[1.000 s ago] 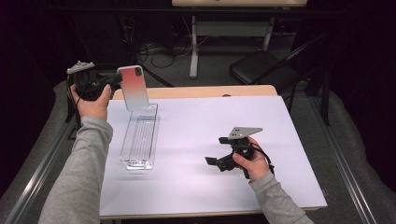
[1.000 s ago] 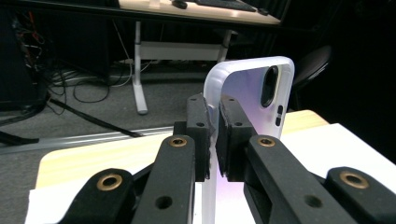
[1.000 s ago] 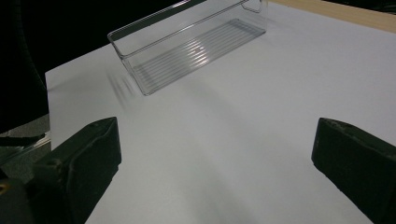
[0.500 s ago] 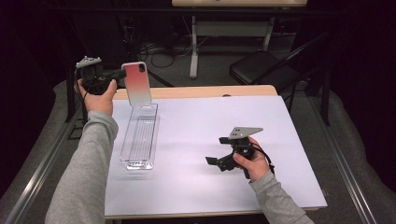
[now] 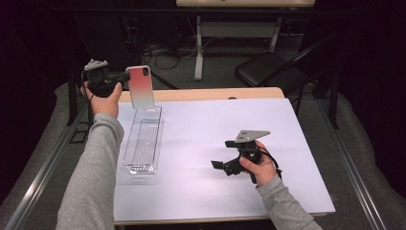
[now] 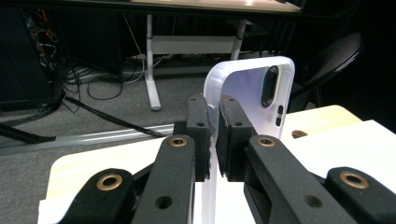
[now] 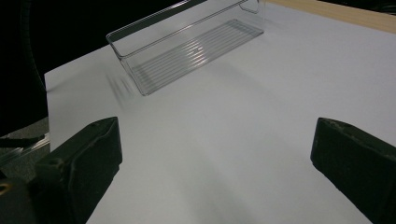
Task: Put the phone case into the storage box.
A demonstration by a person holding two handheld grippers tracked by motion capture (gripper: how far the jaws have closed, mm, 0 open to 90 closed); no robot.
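Observation:
A phone case (image 5: 141, 86), red fading to white with a camera cut-out, hangs upright above the far end of a clear plastic tray (image 5: 143, 139). My left gripper (image 5: 123, 78) is shut on the case's edge, held high at the table's far left. In the left gripper view the two pads clamp the case's white rim (image 6: 212, 135), with the case (image 6: 252, 93) rising behind them. My right gripper (image 5: 219, 165) rests low on the white table (image 5: 215, 120) at centre right, jaws wide open with nothing between them (image 7: 210, 158). The tray (image 7: 187, 44) lies ahead of it.
A black folding chair (image 5: 268, 69) and a desk leg with cables (image 5: 198, 48) stand on the floor beyond the table. The wooden far edge (image 5: 206, 93) borders the white sheet. Metal rails run along both sides.
My left hand has carried the case slightly right and nearer, still above the tray's far end. The right gripper has stayed put.

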